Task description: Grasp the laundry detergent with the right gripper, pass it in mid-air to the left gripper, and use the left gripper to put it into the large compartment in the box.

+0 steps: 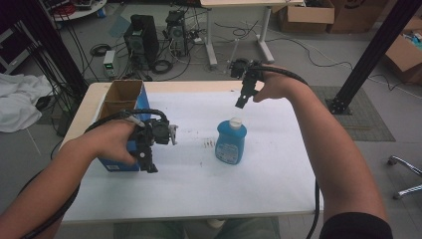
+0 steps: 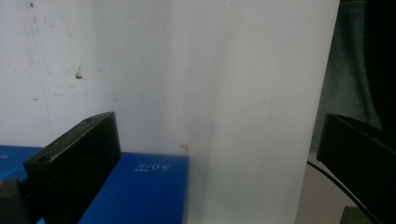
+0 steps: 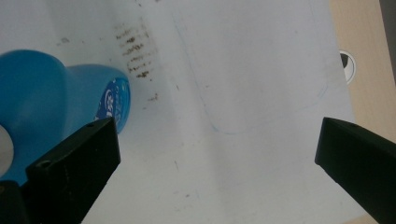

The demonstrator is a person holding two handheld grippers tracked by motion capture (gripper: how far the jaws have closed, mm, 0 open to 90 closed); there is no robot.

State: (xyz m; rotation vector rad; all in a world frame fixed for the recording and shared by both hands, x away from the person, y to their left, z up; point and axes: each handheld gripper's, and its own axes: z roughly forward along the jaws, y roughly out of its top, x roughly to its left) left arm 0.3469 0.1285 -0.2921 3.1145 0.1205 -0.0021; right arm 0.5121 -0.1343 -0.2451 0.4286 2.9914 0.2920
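Standing mid-table is one blue bottle [image 1: 231, 141]; one blue box [image 1: 122, 122] sits at the left edge. The right gripper [image 1: 241, 103] hangs spread above the bottle; the left gripper [image 1: 148, 167], also spread, is beside the box.

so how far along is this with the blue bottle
Early on. Already done: the blue bottle stands upright on the white table, white cap on. In hand: the right gripper hangs open above and just behind the cap, gripping nothing; the left gripper is open beside the blue box. Left: probably closing on the bottle and moving it, perhaps into the open box.
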